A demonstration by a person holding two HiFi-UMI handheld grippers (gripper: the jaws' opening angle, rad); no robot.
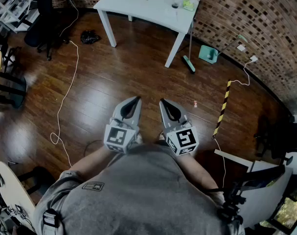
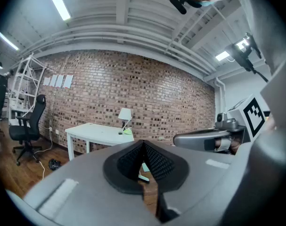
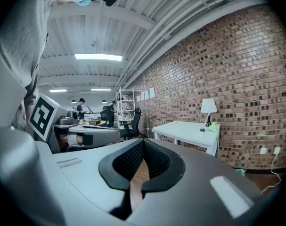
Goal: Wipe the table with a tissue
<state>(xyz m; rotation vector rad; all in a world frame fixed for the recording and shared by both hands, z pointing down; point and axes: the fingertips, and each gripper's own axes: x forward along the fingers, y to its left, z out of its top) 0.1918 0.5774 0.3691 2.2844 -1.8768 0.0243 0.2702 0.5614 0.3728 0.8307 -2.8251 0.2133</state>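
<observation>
The white table stands far ahead by the brick wall. On its right end are a lamp, a small dark cup and a light-green thing; I cannot tell whether it is a tissue. My left gripper and right gripper are held side by side close to the person's chest, pointing toward the table and well short of it. Both are shut with nothing between the pads. In the left gripper view the table lies beyond the closed tips.
Dark wooden floor lies between me and the table. On it are a white cable, a black bag, a green dustpan with a brush, and a yellow-black strip. An office chair stands at the far left.
</observation>
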